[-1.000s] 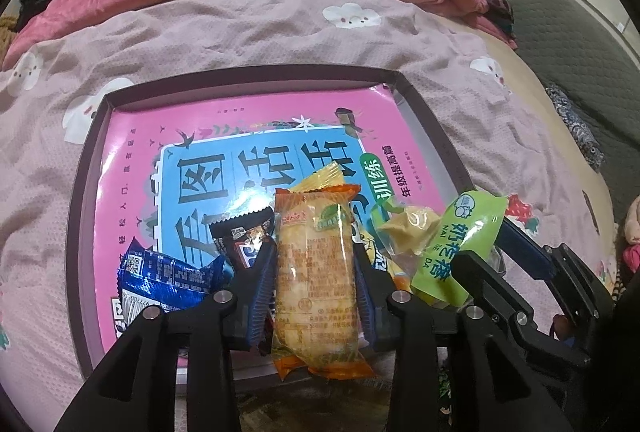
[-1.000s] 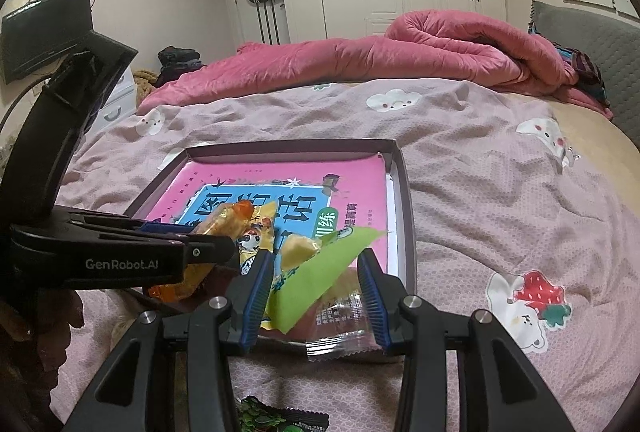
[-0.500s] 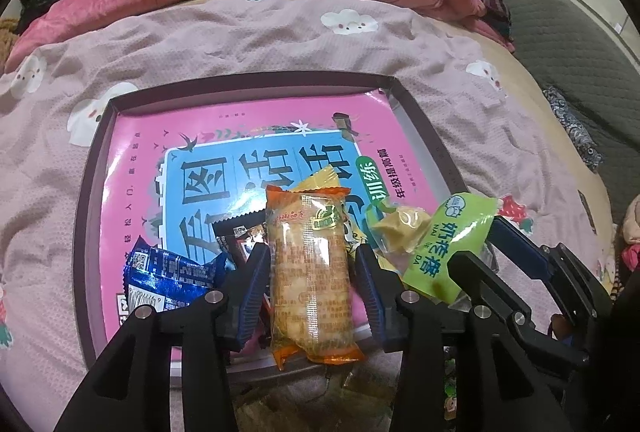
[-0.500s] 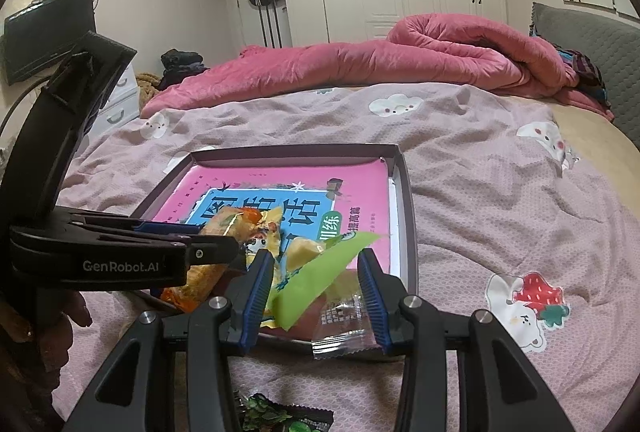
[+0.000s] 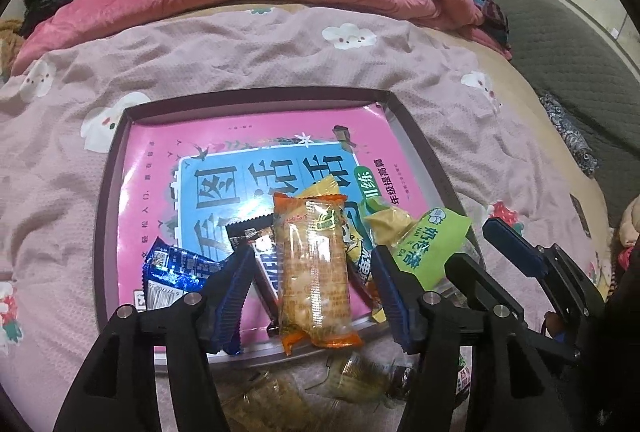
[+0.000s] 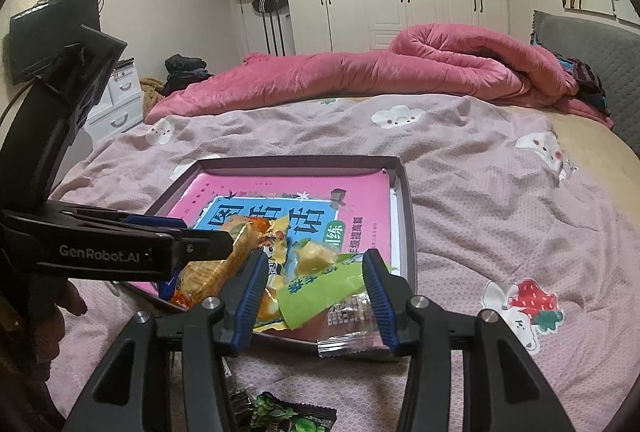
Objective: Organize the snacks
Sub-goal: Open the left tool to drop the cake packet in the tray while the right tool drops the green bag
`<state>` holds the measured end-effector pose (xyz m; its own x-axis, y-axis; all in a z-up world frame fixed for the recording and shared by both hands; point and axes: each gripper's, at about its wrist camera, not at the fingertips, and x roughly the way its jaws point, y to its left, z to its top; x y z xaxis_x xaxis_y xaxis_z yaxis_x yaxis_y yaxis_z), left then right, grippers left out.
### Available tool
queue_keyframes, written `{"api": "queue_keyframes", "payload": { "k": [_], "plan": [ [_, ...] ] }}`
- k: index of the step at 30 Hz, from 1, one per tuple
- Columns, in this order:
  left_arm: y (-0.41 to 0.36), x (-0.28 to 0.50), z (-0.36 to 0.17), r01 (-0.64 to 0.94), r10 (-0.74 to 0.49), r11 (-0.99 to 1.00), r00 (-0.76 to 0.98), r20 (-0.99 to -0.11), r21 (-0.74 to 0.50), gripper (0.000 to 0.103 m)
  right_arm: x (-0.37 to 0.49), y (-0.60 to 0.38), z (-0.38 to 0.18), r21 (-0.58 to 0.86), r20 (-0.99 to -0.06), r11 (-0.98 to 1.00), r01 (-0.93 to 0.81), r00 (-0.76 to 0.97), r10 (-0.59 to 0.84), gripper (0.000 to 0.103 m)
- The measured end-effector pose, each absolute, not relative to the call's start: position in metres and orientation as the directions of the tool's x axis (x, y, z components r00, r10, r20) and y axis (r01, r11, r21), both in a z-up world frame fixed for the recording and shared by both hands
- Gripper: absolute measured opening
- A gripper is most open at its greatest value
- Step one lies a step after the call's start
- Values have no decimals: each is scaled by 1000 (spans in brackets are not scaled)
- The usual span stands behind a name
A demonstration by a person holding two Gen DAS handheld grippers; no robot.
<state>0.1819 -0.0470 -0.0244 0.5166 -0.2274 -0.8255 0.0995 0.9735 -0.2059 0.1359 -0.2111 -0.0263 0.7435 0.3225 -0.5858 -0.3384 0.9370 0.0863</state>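
left wrist view: a bed [image 5: 248, 52] with a pink sheet carries a dark tray [image 5: 105, 232] lined with a pink book [image 5: 256, 152]. snack packets are piled at the tray's near edge. the left tongs [image 5: 312, 296] have just been opening; an orange cracker packet [image 5: 312, 272] lies between the blue pads, untouched. right wrist view: the right tongs [image 6: 312, 296], also just widening, stand parted around a green packet [image 6: 320, 292].

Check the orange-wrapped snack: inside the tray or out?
Mostly in. The orange-wrapped snack lies on the pink book in the tray, its near end overhanging the front rim.
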Motion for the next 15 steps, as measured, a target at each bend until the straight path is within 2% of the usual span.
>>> {"api": "queue_keyframes", "payload": {
  "k": [15],
  "plan": [
    [-27,172,-12,66,-220,973,539,-813,-219,63,129,-216,-17,85,-557,942,-326,768,316,56]
  ]
}}
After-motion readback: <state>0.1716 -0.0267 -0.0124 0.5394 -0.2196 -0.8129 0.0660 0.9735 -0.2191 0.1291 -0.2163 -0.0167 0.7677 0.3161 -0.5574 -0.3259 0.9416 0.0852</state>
